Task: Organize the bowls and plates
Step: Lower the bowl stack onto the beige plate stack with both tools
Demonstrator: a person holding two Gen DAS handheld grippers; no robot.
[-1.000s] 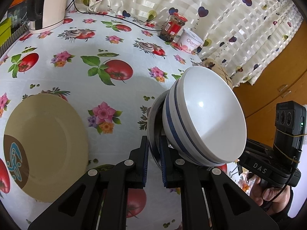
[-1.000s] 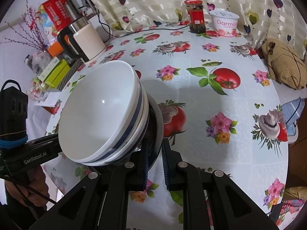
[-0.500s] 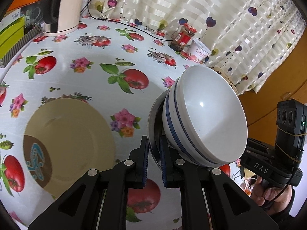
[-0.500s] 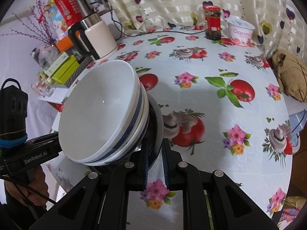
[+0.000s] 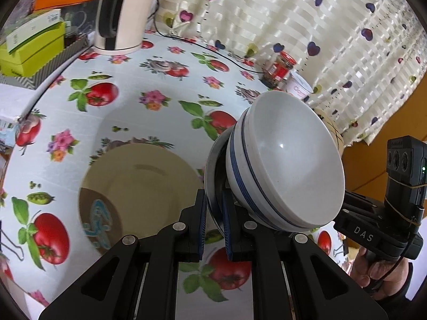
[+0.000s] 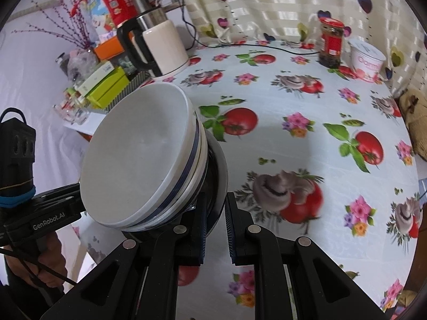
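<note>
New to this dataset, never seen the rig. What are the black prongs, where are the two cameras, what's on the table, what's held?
No robot arm here: a person holds a two-finger gripper in each hand, each with a fisheye camera looking along its fingers.

The black prongs are those fingers. The left gripper and right gripper each pinch the rim of a steel bowl from opposite sides. White blue-striped bowls sit nested in it, and the whole stack is in the air.

Below lies a beige plate on the tomato-print tablecloth. Further back stand a kettle, a jar and a yogurt tub.
</note>
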